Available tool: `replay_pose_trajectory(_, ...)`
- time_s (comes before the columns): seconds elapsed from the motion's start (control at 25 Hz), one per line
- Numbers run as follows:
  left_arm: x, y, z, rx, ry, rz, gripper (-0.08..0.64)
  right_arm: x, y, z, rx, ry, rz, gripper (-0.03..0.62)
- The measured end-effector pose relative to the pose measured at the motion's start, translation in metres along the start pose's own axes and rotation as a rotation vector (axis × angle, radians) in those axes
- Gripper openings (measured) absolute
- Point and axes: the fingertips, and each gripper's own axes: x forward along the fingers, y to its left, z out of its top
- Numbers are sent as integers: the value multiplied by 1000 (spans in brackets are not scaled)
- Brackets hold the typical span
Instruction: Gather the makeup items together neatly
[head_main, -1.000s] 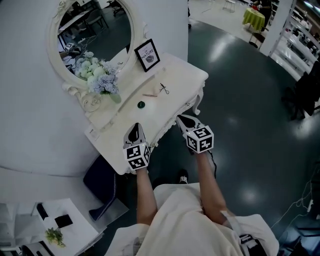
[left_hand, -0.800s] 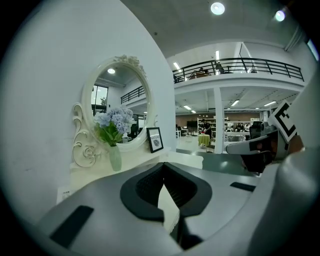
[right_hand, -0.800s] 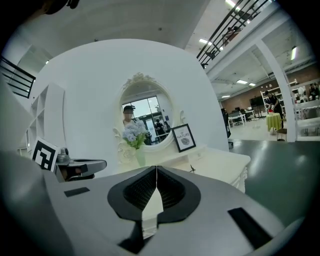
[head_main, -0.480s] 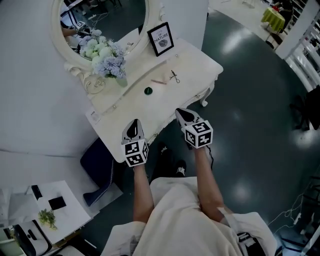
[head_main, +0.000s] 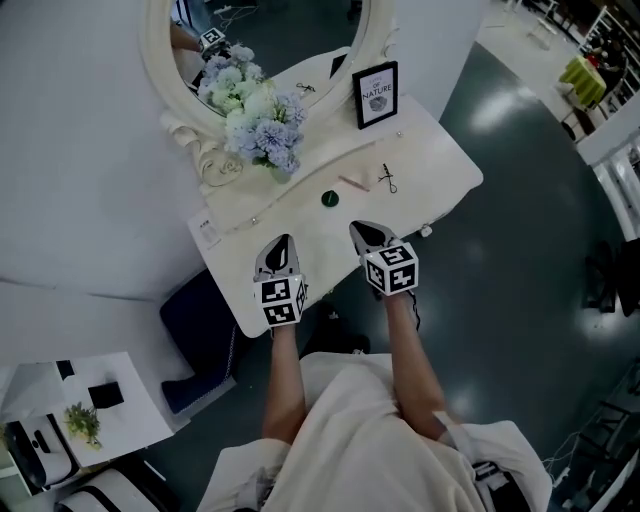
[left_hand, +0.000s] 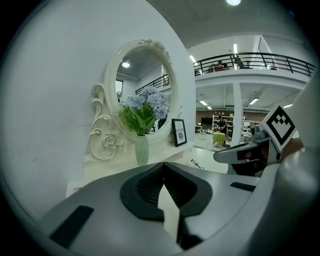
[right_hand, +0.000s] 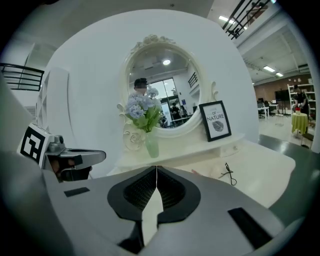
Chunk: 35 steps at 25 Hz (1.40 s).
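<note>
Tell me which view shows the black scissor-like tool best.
Right gripper view: the black scissor-like tool appears largest and unobstructed. Head view: whole but small, from above. Left gripper view: only a faint dark speck.

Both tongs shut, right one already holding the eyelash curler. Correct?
No. The right tongs are shut but empty; the right gripper view shows the eyelash curler lying on the vanity ahead of them. The left tongs are shut, as stated.

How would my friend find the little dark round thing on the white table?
Find the white dressing table with the oval mirror. On its top, in front of the blue flowers, lies a small dark green round thing. Its neighbours to the right, a pinkish stick and a black scissor-like tool, are long and thin; it alone is round.
</note>
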Motion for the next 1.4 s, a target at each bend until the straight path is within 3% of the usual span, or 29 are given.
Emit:
replay_pose_trajectory(0.32, 61, 43, 5, -128, -3, 22, 15, 73, -22, 24, -63, 55, -73, 41)
replay_pose_trajectory(0.76, 80, 63, -29, -153, 74, 71, 15, 121, -54, -16, -20, 167, -128, 41)
replay_pose_trajectory(1.24, 87, 72, -68, -222, 139, 162, 15, 173, -68, -66, -6, 278, -91, 44)
replay_pose_trajectory(1.4, 95, 70, -81, -232, 173, 170, 15, 191, -79, -76, 30, 300, -92, 103)
